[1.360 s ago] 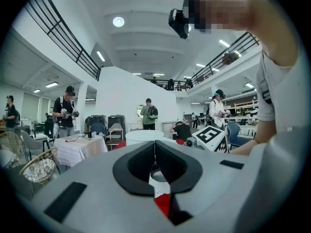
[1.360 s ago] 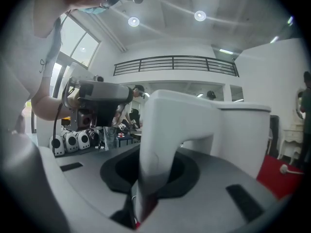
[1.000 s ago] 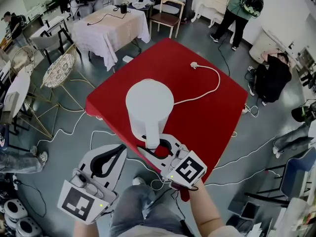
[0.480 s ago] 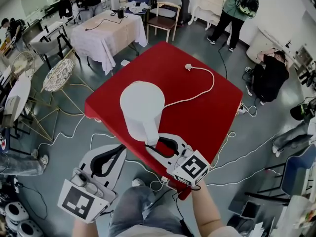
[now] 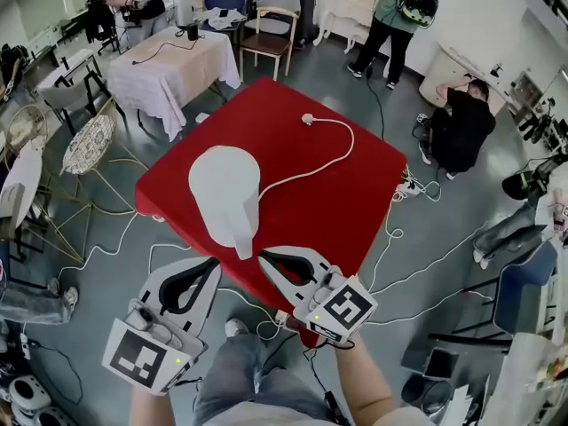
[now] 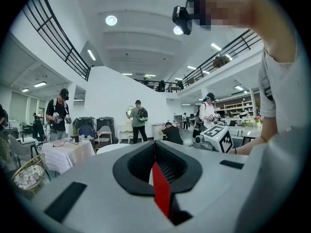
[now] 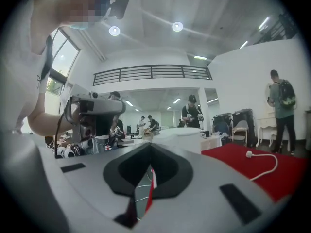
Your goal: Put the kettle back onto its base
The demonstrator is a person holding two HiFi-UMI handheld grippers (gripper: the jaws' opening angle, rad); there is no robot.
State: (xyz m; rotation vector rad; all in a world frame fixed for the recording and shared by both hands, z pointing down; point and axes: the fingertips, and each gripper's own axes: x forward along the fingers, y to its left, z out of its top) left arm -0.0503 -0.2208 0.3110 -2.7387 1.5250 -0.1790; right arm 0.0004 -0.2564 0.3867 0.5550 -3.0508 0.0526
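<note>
- Right gripper (image 5: 264, 256): jaws together, empty, at the table's (image 5: 355, 193) near edge, just beside the kettle (image 5: 224, 185) handle, seemingly not touching.
- Left gripper (image 5: 211, 263): jaws together, empty, off the table.

The left tongs (image 5: 211, 262) and right tongs (image 5: 263, 256) are pale grey shells with black-lined teardrop openings. The left cube (image 5: 140, 362) and right cube (image 5: 342, 309) bear black-and-white square markers, each beside a small green light. The person wears grey-blue jeans (image 5: 244, 375) and a white short-sleeved shirt (image 6: 279, 93).
</note>
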